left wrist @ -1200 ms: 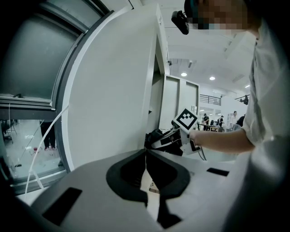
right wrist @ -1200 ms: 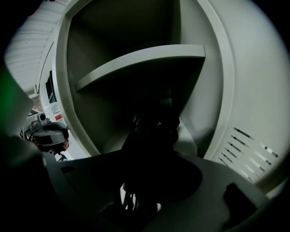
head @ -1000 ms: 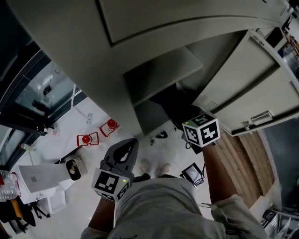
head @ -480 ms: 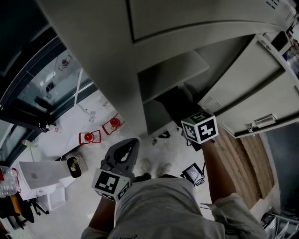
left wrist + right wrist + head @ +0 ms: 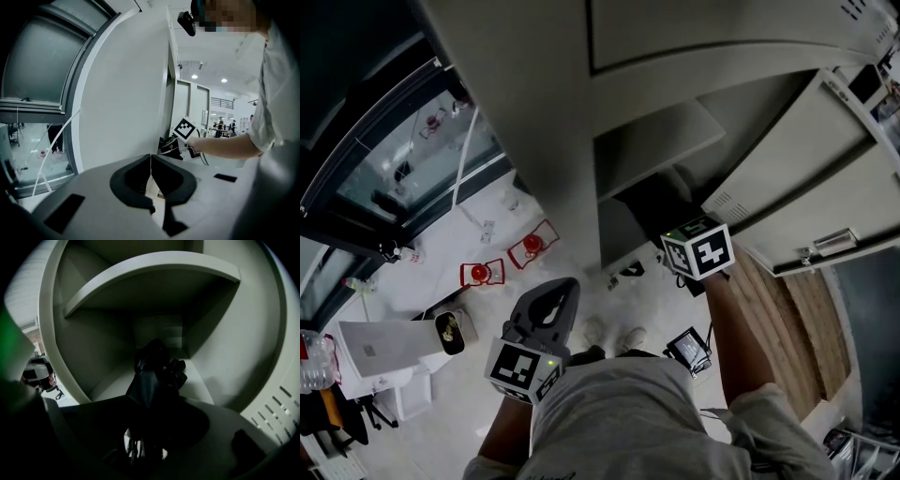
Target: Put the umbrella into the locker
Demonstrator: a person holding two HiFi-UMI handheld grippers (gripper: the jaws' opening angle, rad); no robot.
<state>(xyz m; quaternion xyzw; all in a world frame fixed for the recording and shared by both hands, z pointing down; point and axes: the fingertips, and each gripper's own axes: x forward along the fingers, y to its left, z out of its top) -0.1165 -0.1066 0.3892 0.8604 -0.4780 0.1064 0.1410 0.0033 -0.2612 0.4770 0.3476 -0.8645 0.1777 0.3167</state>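
Observation:
A black folded umbrella (image 5: 152, 376) sticks forward from my right gripper (image 5: 150, 427), which is shut on it. Its far end lies inside the lower compartment of the grey locker (image 5: 112, 380), under a shelf (image 5: 154, 268). In the head view, the right gripper's marker cube (image 5: 698, 248) sits at the dark compartment opening (image 5: 647, 202); its jaws are hidden there. My left gripper (image 5: 551, 298) hangs low in front of the person's body, away from the locker, shut on nothing. In the left gripper view its jaws (image 5: 150, 161) meet, with the locker side (image 5: 126, 93) and the right cube (image 5: 184, 129) beyond.
The locker door (image 5: 806, 187) stands swung open to the right, its handle (image 5: 825, 242) facing out. On the white floor lie two red objects (image 5: 483, 274), a white box (image 5: 380, 352) and a small black device (image 5: 686, 347). A glass wall (image 5: 384, 178) runs at the left.
My right gripper with the umbrella has edged slightly toward the locker opening. The head view has swung, so the locker sits further right. The left gripper has stayed put.

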